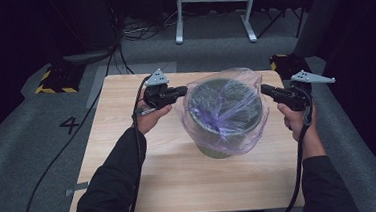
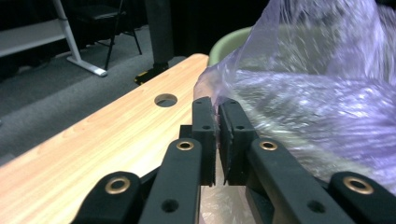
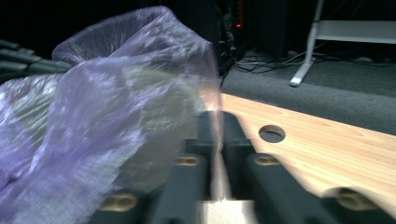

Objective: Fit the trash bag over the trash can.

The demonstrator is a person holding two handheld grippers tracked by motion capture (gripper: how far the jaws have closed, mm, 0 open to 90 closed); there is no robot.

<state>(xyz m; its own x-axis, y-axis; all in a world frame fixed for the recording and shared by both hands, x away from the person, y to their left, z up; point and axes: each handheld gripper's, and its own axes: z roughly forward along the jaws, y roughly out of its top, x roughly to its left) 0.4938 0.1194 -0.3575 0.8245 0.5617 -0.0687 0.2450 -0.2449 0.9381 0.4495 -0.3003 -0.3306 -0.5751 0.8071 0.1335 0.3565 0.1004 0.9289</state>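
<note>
A pale green bin (image 1: 218,148) stands in the middle of the wooden table (image 1: 129,160), with a thin purple plastic bag (image 1: 226,103) draped in and over it. My left gripper (image 1: 183,91) is at the bag's left edge, shut on the film. In the left gripper view the jaws of the left gripper (image 2: 217,108) pinch the bag (image 2: 303,93) beside the bin's rim (image 2: 229,42). My right gripper (image 1: 263,88) is at the bag's right edge. In the blurred right gripper view the right gripper (image 3: 218,116) is shut on a fold of the bag (image 3: 93,116).
The table has a round cable hole near each far corner (image 2: 166,100) (image 3: 272,133). Grey carpet surrounds it, with a white desk frame (image 1: 214,9), cables (image 1: 140,31) and yellow-black striped bases (image 1: 54,80) on the floor behind.
</note>
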